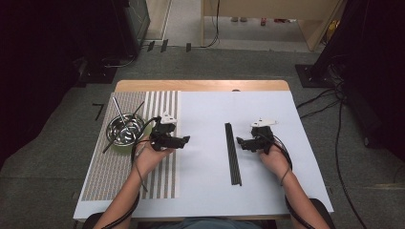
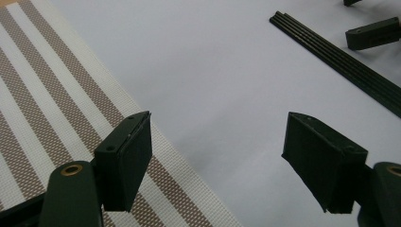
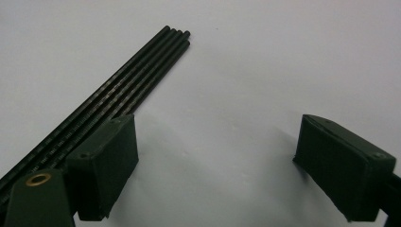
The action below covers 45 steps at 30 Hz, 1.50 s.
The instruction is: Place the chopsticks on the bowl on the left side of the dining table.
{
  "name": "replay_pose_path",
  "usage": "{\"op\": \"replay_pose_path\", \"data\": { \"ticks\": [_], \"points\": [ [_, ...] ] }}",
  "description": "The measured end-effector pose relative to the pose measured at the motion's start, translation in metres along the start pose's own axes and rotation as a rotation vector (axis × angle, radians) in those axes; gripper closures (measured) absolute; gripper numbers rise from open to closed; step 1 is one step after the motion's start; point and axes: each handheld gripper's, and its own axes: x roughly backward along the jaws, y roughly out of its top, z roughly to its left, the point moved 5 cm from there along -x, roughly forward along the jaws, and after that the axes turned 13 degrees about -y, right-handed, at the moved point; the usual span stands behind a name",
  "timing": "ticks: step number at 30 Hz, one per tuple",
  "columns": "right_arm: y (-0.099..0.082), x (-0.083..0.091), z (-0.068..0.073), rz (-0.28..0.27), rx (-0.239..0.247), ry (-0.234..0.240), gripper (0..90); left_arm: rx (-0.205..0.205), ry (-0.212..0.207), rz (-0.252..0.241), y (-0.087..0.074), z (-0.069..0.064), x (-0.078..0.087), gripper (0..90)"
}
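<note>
The bundle of black rods (image 1: 233, 153) lies flat on the white worktop (image 1: 205, 157), its long axis running away from the person, between the two hands and well apart from the steel bowl (image 1: 125, 129) on the striped mat (image 1: 162, 181) off to its left. The right gripper (image 1: 244, 143) sits just beside the rods on their right, jaws wide apart and empty, the rods (image 3: 118, 94) passing just outside one jaw. The left gripper (image 1: 184, 140), also spread open and empty, hangs farther from the rods (image 2: 340, 56), over the mat's (image 2: 42, 109) edge, so I judge the right hand the nearer for a sideways pinch.
</note>
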Motion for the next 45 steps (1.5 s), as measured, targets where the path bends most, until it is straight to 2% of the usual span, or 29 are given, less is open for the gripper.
{"op": "replay_pose_path", "data": {
  "ticks": [3, 14, 16, 21, 28, 33, 35, 37, 41, 45],
  "points": [
    [0.0, 0.0, 0.0, -0.002, 0.002, 0.0, 13.6, 0.006, -0.003, 0.002, 0.0, -0.002, -0.003, 24.9],
    [0.0, 0.0, 0.0, 0.0, 0.001, 0.0, 13.6, -0.014, -0.013, 0.006, 0.0, -0.012, -0.014, 24.9],
    [0.0, 0.0, 0.0, 0.0, 0.001, 0.0, 13.6, -0.03, -0.015, 0.009, -0.001, -0.014, -0.016, 24.9],
    [0.0, 0.0, 0.0, 0.0, 0.001, 0.0, 13.6, -0.031, -0.025, 0.0, -0.001, -0.02, -0.022, 25.0],
    [0.0, 0.0, 0.0, 0.0, 0.001, 0.001, 13.6, -0.043, -0.034, 0.017, -0.001, -0.027, -0.03, 24.9],
    [0.0, 0.0, 0.0, 0.0, 0.0, 0.0, 13.6, -0.049, -0.025, -0.01, 0.0, -0.032, -0.033, 25.2],
    [0.0, 0.0, 0.0, 0.0, 0.001, 0.0, 13.6, -0.042, -0.034, -0.02, 0.001, -0.034, -0.035, 25.3],
    [0.0, 0.0, 0.0, 0.0, 0.001, 0.0, 13.6, -0.036, -0.044, -0.015, 0.0, -0.036, -0.037, 25.3],
    [0.0, 0.0, 0.0, 0.0, 0.001, 0.0, 13.6, -0.049, -0.05, 0.001, -0.002, -0.041, -0.044, 25.3],
    [0.0, 0.0, 0.0, 0.0, 0.001, 0.0, 13.6, -0.063, -0.05, -0.011, -0.001, -0.046, -0.047, 25.3]
  ]
}}
